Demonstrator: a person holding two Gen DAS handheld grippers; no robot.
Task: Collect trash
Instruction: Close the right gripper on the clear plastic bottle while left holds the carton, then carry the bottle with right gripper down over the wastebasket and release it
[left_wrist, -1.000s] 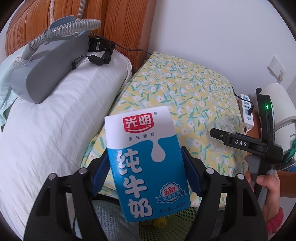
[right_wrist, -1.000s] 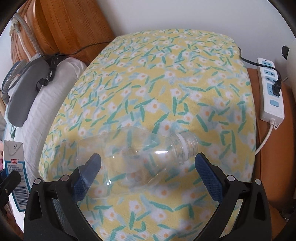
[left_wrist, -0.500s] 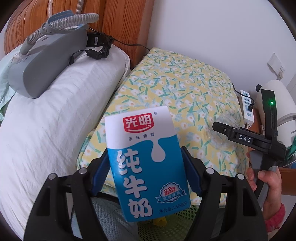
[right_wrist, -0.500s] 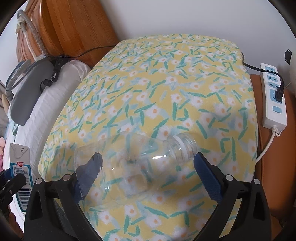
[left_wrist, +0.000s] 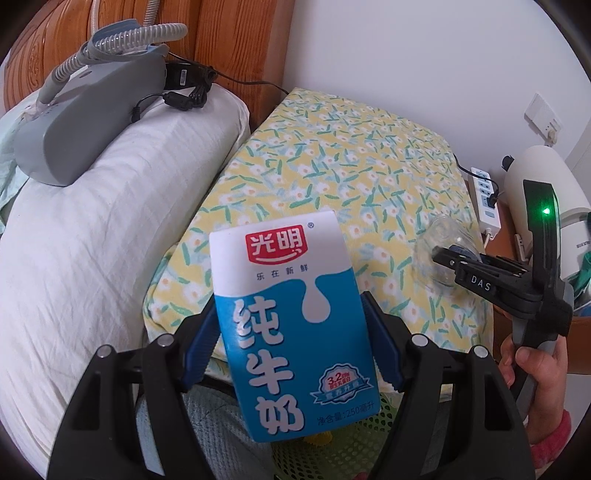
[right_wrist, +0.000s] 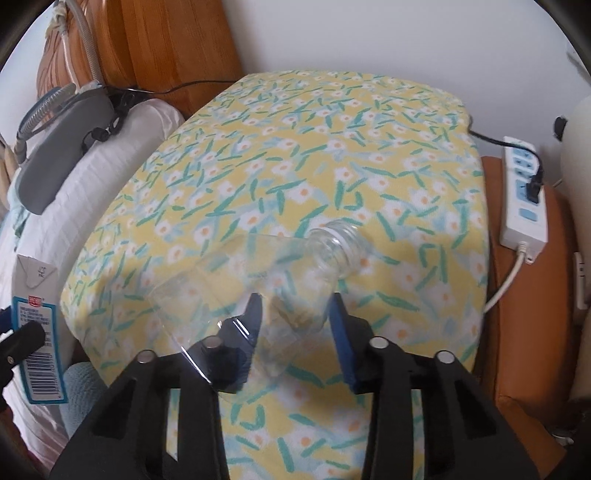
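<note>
Your left gripper is clamped on the blue-and-white milk carton, blue pads pressed to both sides, carton upright above the green mesh basket and the white pillow. Right of it lies the yellow floral pillow. Your right gripper has its pads closed against the clear plastic bottle, which lies on that pillow, uncapped neck pointing away. The white power strip sits farthest right.

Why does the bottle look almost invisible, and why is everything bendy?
Right wrist view: the clear bottle in the right gripper lets the flowery pillow show through, with only thin glints outlining it. Left wrist view: the fisheye lens curves the headboard and darkens the corners; the milk carton stays sharp.
</note>
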